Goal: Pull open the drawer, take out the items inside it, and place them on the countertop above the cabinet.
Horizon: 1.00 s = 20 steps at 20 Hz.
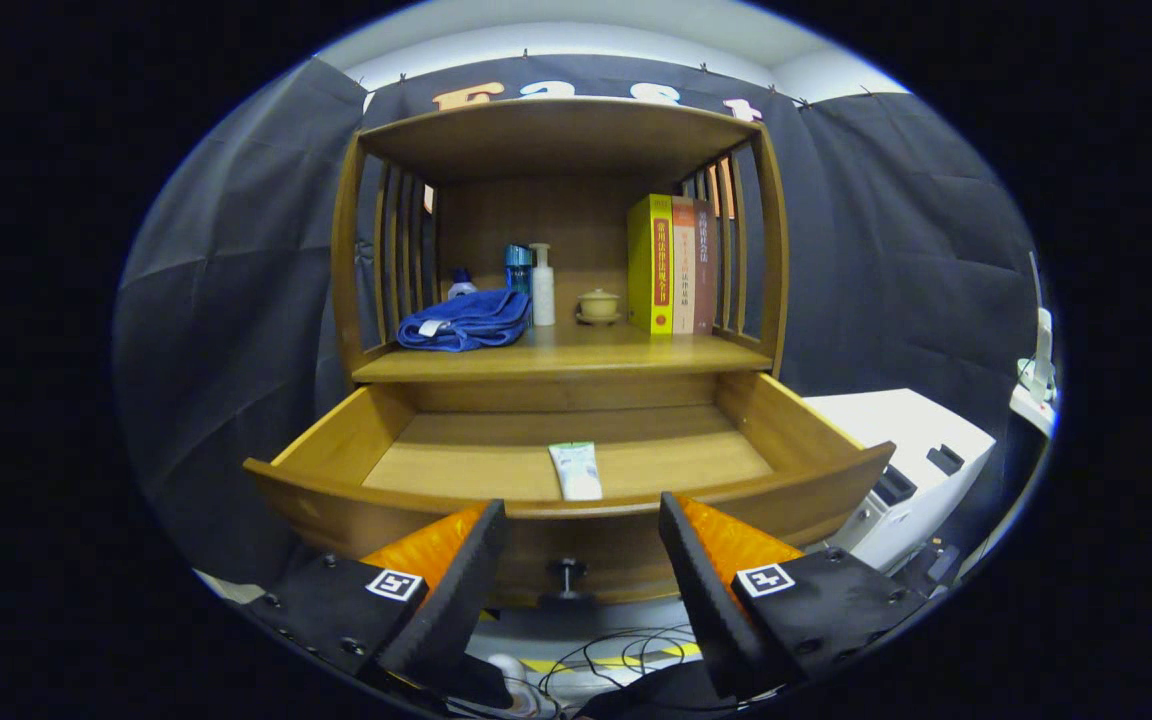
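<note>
While drawer [576,470] stands pulled out, gripper [581,540] fingers spread wide, holding nothing, flanking knob [566,575]; white tube [576,470] lies just beyond, inside drawer.

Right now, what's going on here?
A hand-held gripper hangs open in front of a wooden cabinet, holding nothing. The drawer is pulled out, its knob between the fingers. A white tube lies inside, not yet taken out. On the countertop sit a blue towel, bottles, a cup and books.
</note>
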### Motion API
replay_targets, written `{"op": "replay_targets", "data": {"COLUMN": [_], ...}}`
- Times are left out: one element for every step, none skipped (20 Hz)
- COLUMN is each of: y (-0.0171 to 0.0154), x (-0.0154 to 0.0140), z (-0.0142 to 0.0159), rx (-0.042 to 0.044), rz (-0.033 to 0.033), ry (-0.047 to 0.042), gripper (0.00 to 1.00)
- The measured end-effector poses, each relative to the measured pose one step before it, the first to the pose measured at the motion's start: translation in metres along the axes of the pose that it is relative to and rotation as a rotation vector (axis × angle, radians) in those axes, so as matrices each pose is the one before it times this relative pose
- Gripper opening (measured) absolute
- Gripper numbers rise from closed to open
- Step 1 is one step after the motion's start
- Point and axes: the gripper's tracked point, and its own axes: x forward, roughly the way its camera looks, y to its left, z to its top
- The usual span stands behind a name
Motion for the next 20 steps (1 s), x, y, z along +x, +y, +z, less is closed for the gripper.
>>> {"op": "replay_targets", "data": {"y": [-0.00081,-0.00028,-0.00013,-0.00193,-0.00204,-0.00199,-0.00185,-0.00176,0.00004,0.00159,-0.00042,-0.00126,0.00124,-0.00164,0.00082,-0.00010,0.00104,0.00270,0.00166,0.00250], "x": [0.00725,0.00604,0.00793,0.00760,0.00882,0.00800,0.00846,0.00962,0.00930,0.00813,0.01003,0.00943,0.01015,0.00798,0.00795,0.00909,0.00622,0.00700,0.00764,0.00776], "z": [0.00811,0.00731,0.00902,0.00946,0.00655,0.00569,0.00559,0.00581,0.00237,0.00117,0.00177,-0.00110,-0.00115,-0.00124,0.00028,0.00088,-0.00263,-0.00228,-0.00221,-0.00215], "rx": [0.00218,0.00577,0.00762,0.01166,-0.00096,0.00027,-0.00625,-0.00648,-0.00024,0.00104,0.00409,0.00058,-0.00370,-0.00103,-0.01021,-0.00367,-0.00221,-0.00250,-0.00193,-0.00708], "rz": [0.00648,0.01199,0.01064,0.00534,0.00298,0.00179,0.00133,-0.00021,0.00540,0.00941,0.00177,0.00285,0.00387,-0.00422,0.00397,-0.00340,0.00334,0.00580,0.00230,0.00493], "ry": [0.00325,0.01058,0.00646,0.00216,0.01593,0.01164,0.01498,0.01394,0.02187,0.02739,0.02231,0.03386,0.03394,0.02847,0.02603,0.02209,0.03717,0.03614,0.03496,0.03509], "gripper": [0.98,0.98,0.98,0.98,0.98,0.98,0.98,0.98,0.98,0.99,0.99,0.99,0.99,0.99,0.99,0.99,0.99,0.99,0.99,0.99]}}
